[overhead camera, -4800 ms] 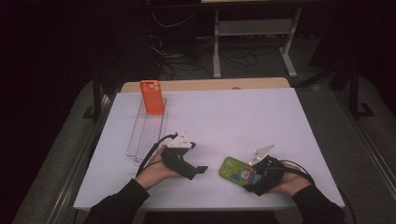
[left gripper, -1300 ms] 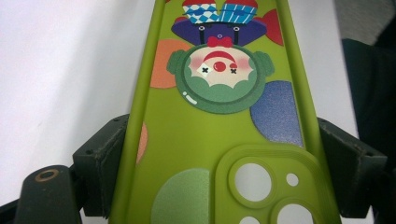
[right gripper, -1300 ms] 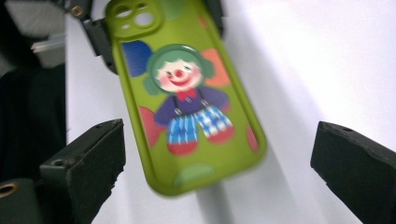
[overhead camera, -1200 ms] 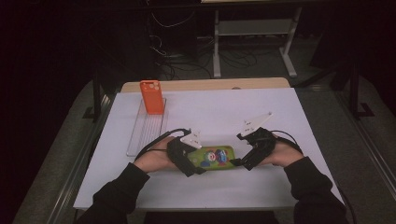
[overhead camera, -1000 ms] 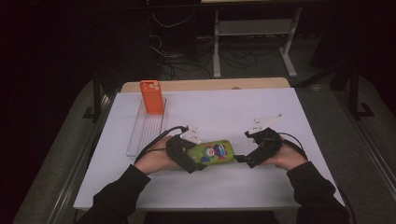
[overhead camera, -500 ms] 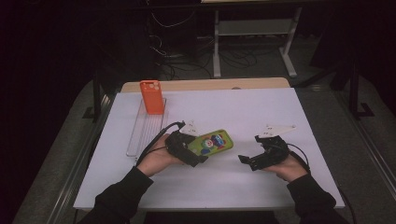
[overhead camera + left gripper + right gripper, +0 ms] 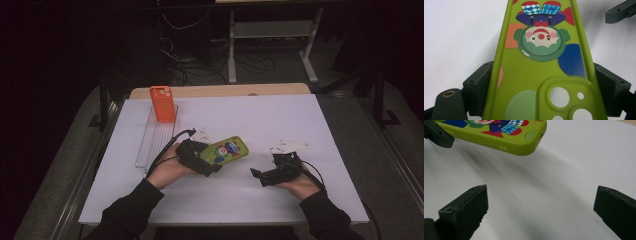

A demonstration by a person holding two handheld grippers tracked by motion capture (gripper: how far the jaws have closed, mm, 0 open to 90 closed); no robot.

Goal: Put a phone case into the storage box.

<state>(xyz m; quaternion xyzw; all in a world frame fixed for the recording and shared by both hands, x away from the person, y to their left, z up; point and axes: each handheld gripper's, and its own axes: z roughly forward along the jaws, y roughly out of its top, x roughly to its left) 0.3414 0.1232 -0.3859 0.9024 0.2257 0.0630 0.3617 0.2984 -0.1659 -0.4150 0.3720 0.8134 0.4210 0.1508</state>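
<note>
Green phone case (image 7: 225, 150) sits at centre frame in the high view, clamped by the left gripper (image 7: 212, 160); the right gripper (image 7: 256, 176) lies lower right, well apart, above the white table (image 7: 280, 120). An orange case (image 7: 163, 104) stands upper left on a clear rack (image 7: 152, 142).

Left gripper view: both jaws press the case's long edges at the bottom of the frame, camera cut-outs nearest.

Right gripper view: jaws stand wide apart, nothing between them; the case's end fills the upper left.
</note>
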